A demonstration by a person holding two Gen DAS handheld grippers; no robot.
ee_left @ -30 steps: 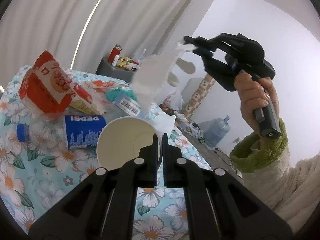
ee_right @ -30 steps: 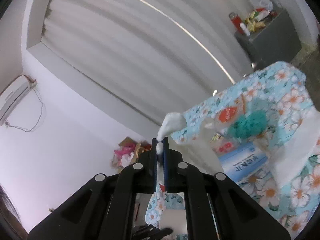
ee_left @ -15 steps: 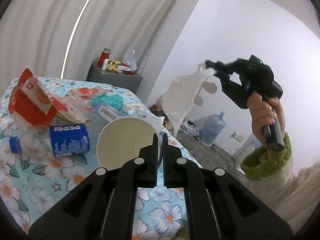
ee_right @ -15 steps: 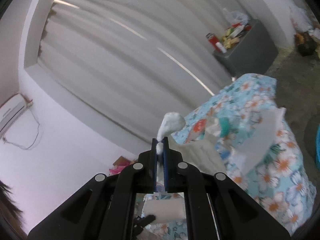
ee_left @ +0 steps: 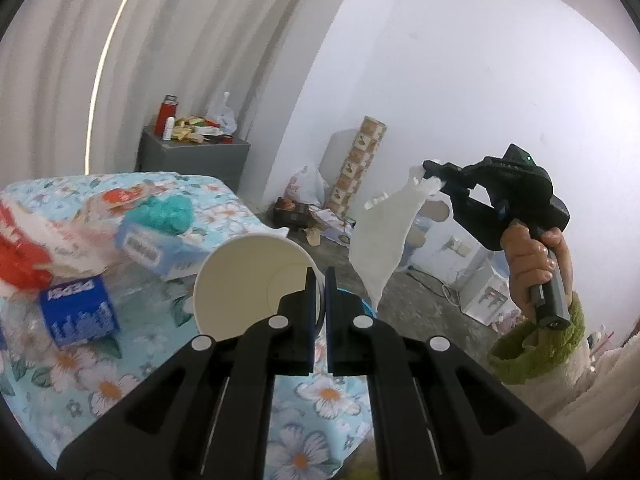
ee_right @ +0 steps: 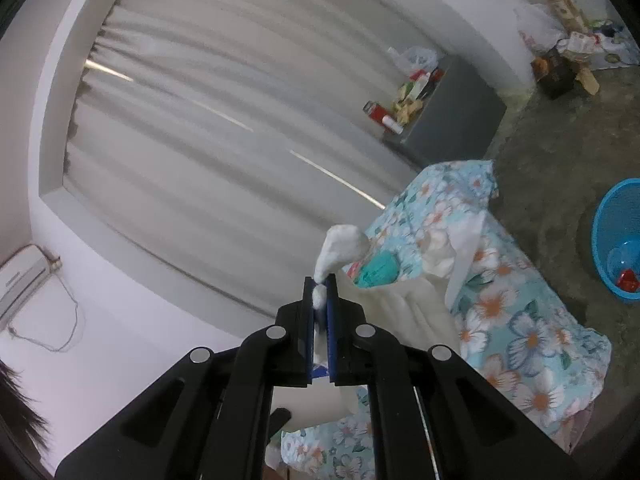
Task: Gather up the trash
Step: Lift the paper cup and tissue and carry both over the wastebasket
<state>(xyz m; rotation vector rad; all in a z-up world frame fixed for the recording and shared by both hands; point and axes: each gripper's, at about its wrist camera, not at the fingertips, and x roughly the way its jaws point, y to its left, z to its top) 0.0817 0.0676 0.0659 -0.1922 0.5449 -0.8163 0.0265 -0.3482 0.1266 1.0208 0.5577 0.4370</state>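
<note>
My left gripper [ee_left: 319, 276] is shut on the rim of a white paper cup [ee_left: 248, 280], held above the floral-clothed table [ee_left: 120, 380]. My right gripper [ee_right: 319, 286] is shut on a white tissue [ee_right: 340, 246]; in the left wrist view the tissue [ee_left: 384, 240] hangs from it [ee_left: 430, 172] in the air right of the table. On the table lie a Pepsi bottle [ee_left: 76, 312], a red wrapper [ee_left: 20, 256], a teal crumpled piece [ee_left: 168, 210] and a blue-white carton [ee_left: 152, 248]. A blue bin [ee_right: 620, 256] stands on the floor right of the table.
A grey cabinet [ee_left: 192, 160] with bottles and clutter stands by the curtain. Boxes, a plastic bag [ee_left: 308, 186] and a patterned roll [ee_left: 360, 164] sit on the floor along the white wall. The bin holds a red scrap [ee_right: 626, 280].
The right gripper has carried the tissue away from the table to the right and lower. The left gripper and cup have swung right; the bin has come into the right wrist view.
</note>
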